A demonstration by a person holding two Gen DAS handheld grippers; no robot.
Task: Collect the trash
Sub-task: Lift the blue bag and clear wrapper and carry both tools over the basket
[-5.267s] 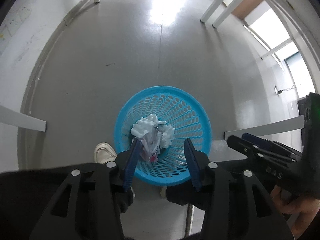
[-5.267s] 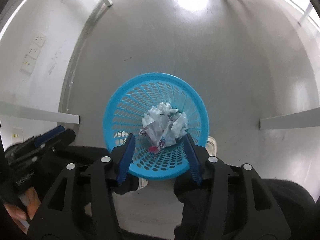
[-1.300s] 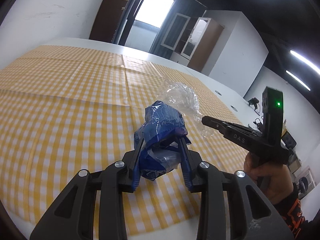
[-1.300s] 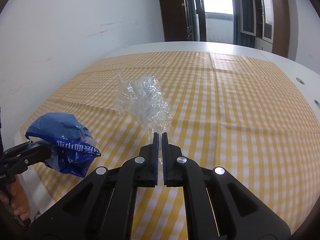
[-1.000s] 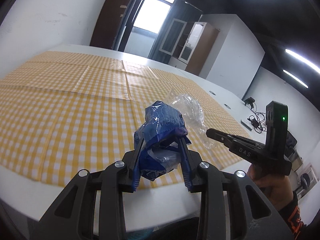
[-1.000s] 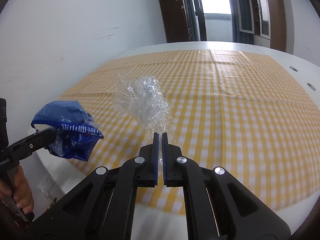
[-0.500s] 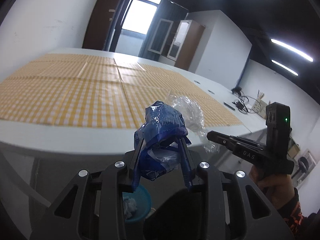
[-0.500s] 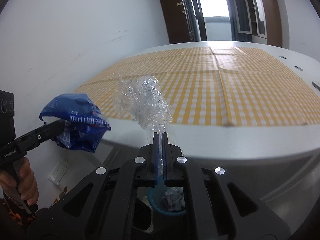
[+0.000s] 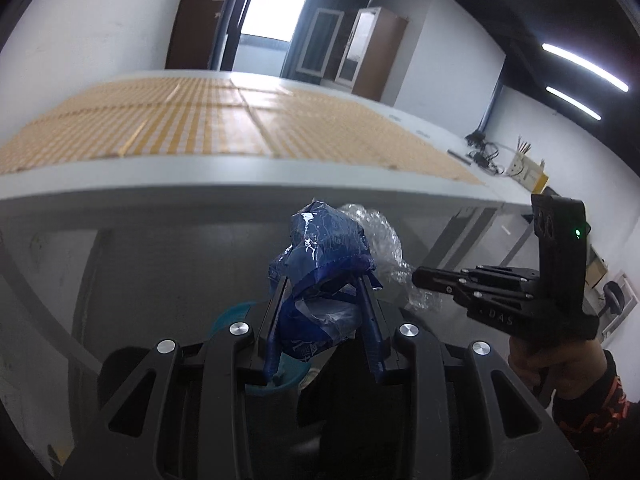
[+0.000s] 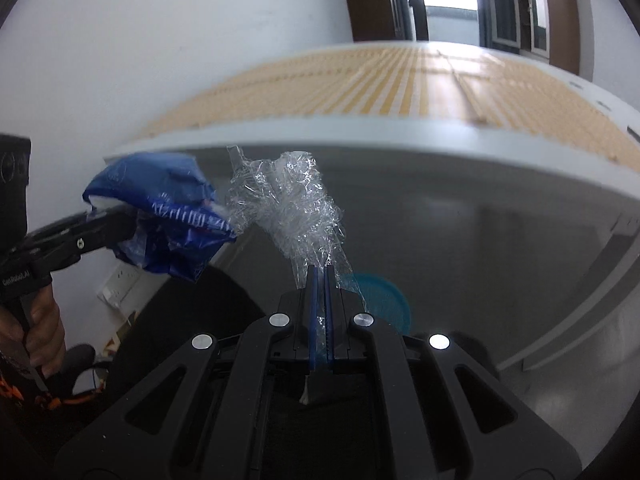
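Note:
My left gripper (image 9: 322, 288) is shut on a crumpled blue plastic wrapper (image 9: 324, 276), which bulges up between its fingers. In the right wrist view the same blue wrapper (image 10: 168, 216) hangs at the left in the left gripper (image 10: 120, 228). My right gripper (image 10: 320, 276) is shut on a wad of clear plastic film (image 10: 288, 204) that stands up above its tips. That clear film (image 9: 384, 248) also shows just right of the wrapper, with the right gripper (image 9: 420, 280) behind it. A blue basket (image 10: 380, 300) sits on the floor below, mostly hidden behind both grippers; its rim (image 9: 230, 314) peeks out.
The white table edge (image 9: 240, 196) with its yellow checked cloth (image 9: 224, 124) now lies above both grippers. A white wall with a socket (image 10: 120, 280) is at the left. A person's hand (image 9: 548, 364) holds the right gripper. Table legs (image 10: 580, 304) stand at the right.
Both grippers have dropped from above the tabletop to below its edge, still holding the wrapper and the film. The blue basket has come into view beneath them.

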